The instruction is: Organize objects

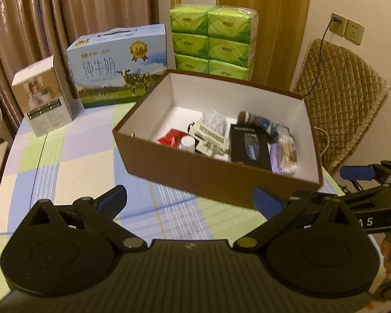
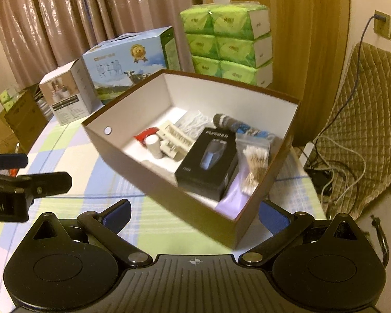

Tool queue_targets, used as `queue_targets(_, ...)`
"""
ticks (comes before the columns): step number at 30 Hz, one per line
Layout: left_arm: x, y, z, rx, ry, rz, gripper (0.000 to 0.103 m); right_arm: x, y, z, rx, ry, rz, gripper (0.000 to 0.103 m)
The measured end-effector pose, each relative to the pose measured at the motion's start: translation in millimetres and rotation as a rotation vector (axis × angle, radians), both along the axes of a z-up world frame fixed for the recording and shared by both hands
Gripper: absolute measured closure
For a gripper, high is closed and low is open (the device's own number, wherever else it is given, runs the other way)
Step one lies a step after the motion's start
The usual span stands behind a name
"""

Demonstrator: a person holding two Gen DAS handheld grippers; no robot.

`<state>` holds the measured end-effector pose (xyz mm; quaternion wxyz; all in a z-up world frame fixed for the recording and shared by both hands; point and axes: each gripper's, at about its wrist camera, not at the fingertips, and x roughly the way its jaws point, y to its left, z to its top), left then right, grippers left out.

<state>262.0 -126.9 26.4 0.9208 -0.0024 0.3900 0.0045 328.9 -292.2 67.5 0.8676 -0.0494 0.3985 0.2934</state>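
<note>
Under warm, dim light, brown pleated curtains (image 1: pixel 52 13) fill the upper left, a wooden door (image 1: pixel 263 13) stands upper centre, and a quilt-covered chair (image 1: pixel 338 99) sits right beneath wall sockets (image 1: pixel 346 27).

Warm, yellowish indoor light fills both views, moderately dim, with a slight amber cast on the walls. The brown box (image 1: pixel 216 174) serves as the landmark: its white inner walls are the brightest surfaces, lit from above, while its near outer wall lies in shade. Behind the box, the curtain (image 1: pixel 65 7) shows glossy vertical streaks of glare. Fisheye distortion bends everything away from the box, curving the table edge (image 1: pixel 5 172) and darkening the frame corners to black. In the right wrist view, the box's near rim (image 2: pixel 169 180) is smeared with motion blur. Small print inside the box stays soft and unreadable.
</note>
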Motion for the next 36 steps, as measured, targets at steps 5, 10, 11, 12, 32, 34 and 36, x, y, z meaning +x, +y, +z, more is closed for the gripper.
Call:
queue_targets(5, -27, 12, -2, -0.013, 0.025, -0.007, 0.001, -30, 1, 4, -0.014, -0.005, -0.019, 0.002)
queue_targets(10, -55, 25, 0, -0.031, 0.021, -0.030, 0.001, -59, 2, 9, -0.006, 0.005, -0.038, 0.002)
queue_targets(11, -60, 28, 0, -0.034, 0.020, -0.033, 0.001, -65, 3, 10, -0.007, 0.007, -0.042, 0.002)
queue_targets(12, -66, 31, 0, -0.036, 0.020, -0.034, 0.001, -70, 3, 11, -0.007, 0.009, -0.046, 0.002)
queue_targets(32, -129, 66, -5, -0.073, 0.027, -0.031, 0.001, -149, 15, 21, -0.008, 0.019, -0.057, 0.002)
queue_targets(34, -134, 69, -6, -0.073, 0.031, -0.029, 0.001, -153, 16, 21, -0.008, 0.024, -0.057, 0.002)
queue_targets(36, -139, 71, -8, -0.075, 0.037, -0.028, 0.001, -157, 17, 20, -0.009, 0.025, -0.059, 0.002)
